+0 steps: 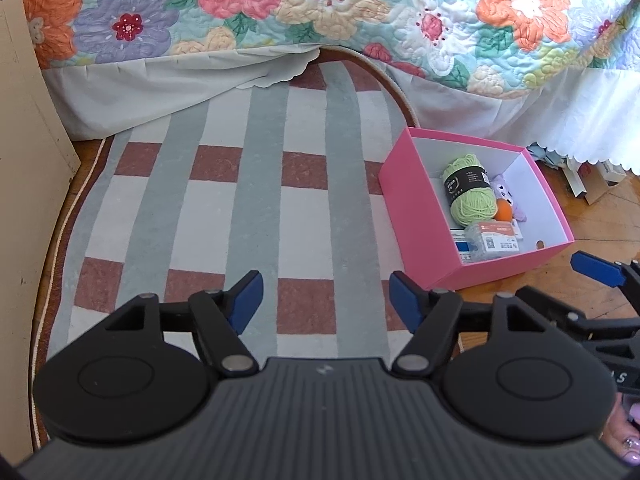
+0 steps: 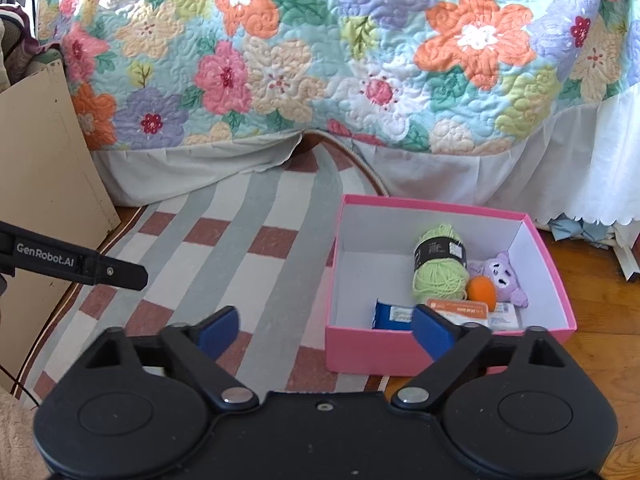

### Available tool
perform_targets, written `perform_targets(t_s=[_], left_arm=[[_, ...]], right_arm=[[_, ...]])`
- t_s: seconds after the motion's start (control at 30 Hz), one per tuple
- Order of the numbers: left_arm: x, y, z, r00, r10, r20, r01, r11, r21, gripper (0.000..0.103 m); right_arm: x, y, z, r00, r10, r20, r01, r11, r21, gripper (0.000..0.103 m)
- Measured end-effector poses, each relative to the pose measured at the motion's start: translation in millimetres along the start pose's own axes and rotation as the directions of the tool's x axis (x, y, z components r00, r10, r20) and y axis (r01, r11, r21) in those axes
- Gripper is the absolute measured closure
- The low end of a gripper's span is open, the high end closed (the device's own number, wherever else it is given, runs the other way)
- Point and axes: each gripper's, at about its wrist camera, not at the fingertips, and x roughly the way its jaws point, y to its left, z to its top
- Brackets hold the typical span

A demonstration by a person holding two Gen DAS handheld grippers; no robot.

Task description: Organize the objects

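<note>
1. We hold the left gripper (image 1: 326,300) over the rug (image 1: 256,200), its fingers (image 1: 246,300) spread apart with nothing between them.
2. Our right gripper (image 2: 326,334) is likewise wide open and empty; its right finger (image 2: 434,330) overlaps the near wall of the box (image 2: 360,354) in the right wrist view, though we cannot tell whether it touches.
3. The pink box sits half on the rug's edge and half on the wood floor (image 2: 600,304), just in front of the bed (image 2: 320,60), so it is within reach of both hands.
4. Inside it lie the yarn (image 2: 440,268), a purple plush (image 2: 500,276), an orange ball (image 2: 482,290) between them, a blue packet (image 2: 390,314) and a clear case (image 1: 494,240) with an orange label. They crowd the near right part of the box, leaving the far left bare.
5. No loose item shows on the rug, so we judge the gathering is mostly done, and both grippers are open because nothing is left in hand.
6. Some papers (image 1: 580,176) lie on the floor under the bed skirt to the right; whether they belong to the task we cannot tell.
7. If more is to go in, the bare far corner of the box is the sensible spot.
</note>
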Motion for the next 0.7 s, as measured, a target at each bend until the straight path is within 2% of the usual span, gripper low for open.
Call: perform_targets(t_s=[0.2, 0.3, 0.37, 0.5, 0.63, 0.7], left_arm=[[-2.0, 0.6, -3.7, 1.000, 0.025, -0.001, -0.025, 0.999, 0.019, 0.025], [-7.0, 4.0, -4.0, 1.000, 0.026, 0.017, -0.025, 1.000, -0.004, 0.023], [-10.4, 5.8, -3.6, 0.999, 0.022, 0.025, -0.022, 1.000, -0.005, 0.019], [-15.3, 6.5, -4.5, 0.998, 0.053, 0.034, -0.053, 0.999, 0.011, 0.017], [-17.0, 9.2, -6.3, 0.997, 0.076, 0.033, -0.076, 0.997, 0.013, 0.005], [-16.5, 10.7, -7.2, 0.996, 0.089, 0.029, -0.089, 0.996, 0.010, 0.003]], right_arm=[[-0.6, 6.5, -0.6, 0.998, -0.060, -0.006, 0.060, 0.998, 0.000, 0.002], [-1.9, 7.1, -0.2, 0.998, -0.063, -0.008, 0.063, 0.998, -0.001, 0.001], [-2.4, 9.5, -0.3, 0.998, -0.058, -0.016, 0.057, 0.998, -0.021, 0.001], [-2.4, 10.2, 0.0, 0.998, -0.054, -0.021, 0.054, 0.998, -0.021, 0.001], [-1.1, 11.2, -0.1, 0.998, -0.061, -0.024, 0.061, 0.998, -0.011, 0.001], [-1.2, 12.7, 0.0, 0.997, -0.072, -0.016, 0.071, 0.997, -0.016, 0.001]])
